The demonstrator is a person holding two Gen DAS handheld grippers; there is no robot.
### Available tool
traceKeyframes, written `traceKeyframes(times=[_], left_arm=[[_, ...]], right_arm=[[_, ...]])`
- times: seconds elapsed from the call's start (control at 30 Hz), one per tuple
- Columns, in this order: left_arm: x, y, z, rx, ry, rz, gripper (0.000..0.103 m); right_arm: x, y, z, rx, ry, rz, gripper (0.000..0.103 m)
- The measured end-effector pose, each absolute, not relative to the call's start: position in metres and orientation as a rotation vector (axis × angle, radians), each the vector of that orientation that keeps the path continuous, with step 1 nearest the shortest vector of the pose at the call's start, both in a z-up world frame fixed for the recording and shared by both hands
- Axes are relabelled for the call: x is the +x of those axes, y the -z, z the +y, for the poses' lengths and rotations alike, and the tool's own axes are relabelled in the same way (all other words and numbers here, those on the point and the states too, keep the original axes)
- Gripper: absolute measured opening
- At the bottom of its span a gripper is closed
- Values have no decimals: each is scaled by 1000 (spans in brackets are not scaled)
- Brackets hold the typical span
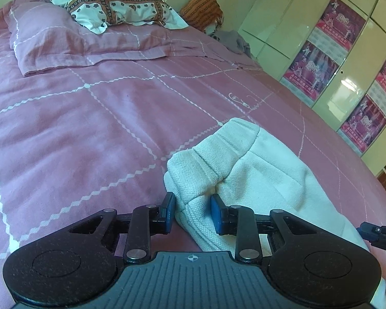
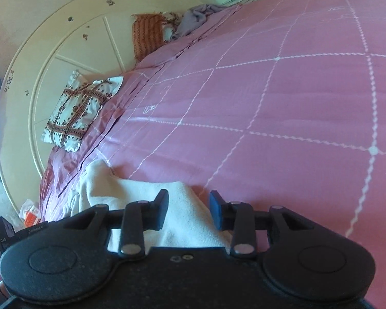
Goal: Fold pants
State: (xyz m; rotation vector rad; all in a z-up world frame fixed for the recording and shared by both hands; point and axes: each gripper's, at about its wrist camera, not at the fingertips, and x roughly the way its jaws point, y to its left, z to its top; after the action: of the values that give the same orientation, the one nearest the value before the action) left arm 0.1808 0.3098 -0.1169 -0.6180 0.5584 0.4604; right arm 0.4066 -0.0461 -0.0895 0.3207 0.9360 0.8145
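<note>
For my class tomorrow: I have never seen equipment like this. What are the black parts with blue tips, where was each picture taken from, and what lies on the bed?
There is no robot here. A person holds a two-finger gripper in each hand, and a wide-angle camera on each looks forward along its fingers. One picture is from the left gripper, the other from the right gripper.

On the pink bedspread lie white pants, partly bunched. A fold of the pants sits between the left gripper's blue pads; whether they pinch it I cannot tell. The right gripper's jaws stand apart over the pants' edge, gripping nothing. A patterned pillow lies near the headboard.
</note>
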Motion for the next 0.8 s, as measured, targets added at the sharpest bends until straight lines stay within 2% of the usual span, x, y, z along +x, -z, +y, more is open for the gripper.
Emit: traceKeyframes(times=[0.07, 0.17, 0.4, 0.53, 0.7, 0.73, 0.77, 0.8], left_arm=[[180, 117, 310, -618, -454, 555, 30], [179, 118, 310, -620, -453, 549, 30], [178, 121, 311, -623, -444, 540, 30], [177, 121, 311, -627, -440, 537, 30], [176, 122, 312, -631, -436, 525, 30], [175, 122, 312, -634, -435, 517, 30], [173, 121, 311, -643, -436, 497, 27], [172, 120, 311, -645, -440, 482, 26]], right_arm=[[409, 94, -41, 290, -842, 954, 35], [407, 96, -36, 271, -883, 964, 29], [396, 83, -29, 228, -975, 949, 29], [414, 95, -15, 314, -1009, 1033, 34], [431, 115, -1, 374, -904, 1069, 31], [431, 114, 2, 368, -896, 1068, 20], [428, 112, 6, 328, -890, 1058, 3], [424, 109, 10, 273, -879, 1038, 3]])
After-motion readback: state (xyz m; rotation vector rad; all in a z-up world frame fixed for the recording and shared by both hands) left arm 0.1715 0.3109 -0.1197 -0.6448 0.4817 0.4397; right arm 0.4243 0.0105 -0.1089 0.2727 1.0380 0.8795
